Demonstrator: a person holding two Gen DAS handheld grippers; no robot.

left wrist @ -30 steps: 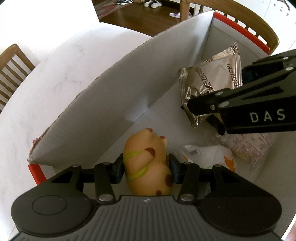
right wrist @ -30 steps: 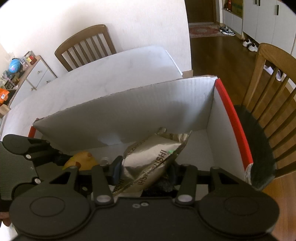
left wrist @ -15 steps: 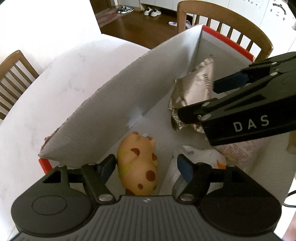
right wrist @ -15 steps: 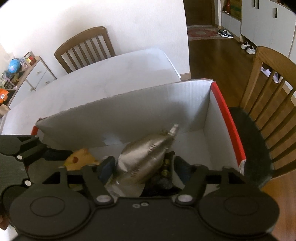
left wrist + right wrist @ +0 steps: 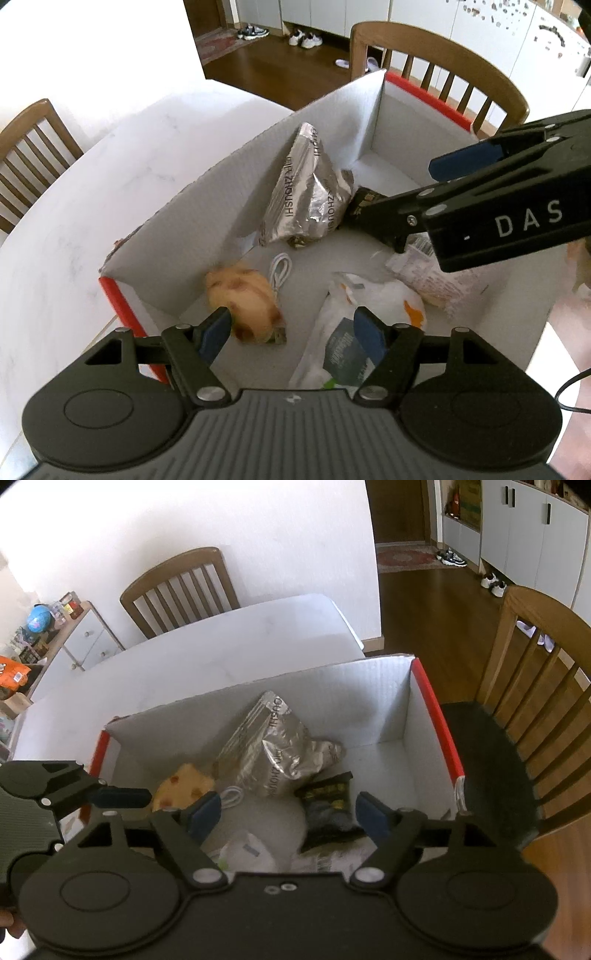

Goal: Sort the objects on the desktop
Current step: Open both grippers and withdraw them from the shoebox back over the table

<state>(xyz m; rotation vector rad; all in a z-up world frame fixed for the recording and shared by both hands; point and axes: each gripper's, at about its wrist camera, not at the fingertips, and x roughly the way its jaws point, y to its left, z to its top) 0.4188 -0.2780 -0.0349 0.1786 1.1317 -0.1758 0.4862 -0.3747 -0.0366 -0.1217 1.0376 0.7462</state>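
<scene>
Grippers spread wide over a white cardboard box with red-edged flaps (image 5: 373, 110): my left gripper (image 5: 291, 330) and my right gripper (image 5: 286, 814) both hang apart-jawed and hold nothing, the right one's black arm lettered "DAS". Below the left fingers lies a blurred tan spotted soft toy (image 5: 245, 295), just beside its left fingertip, with a coiled white cable (image 5: 280, 269) next to it. A crinkled silver foil snack bag (image 5: 273, 749) printed "ZHOUSHI" leans on the far wall, ahead of both grippers.
</scene>
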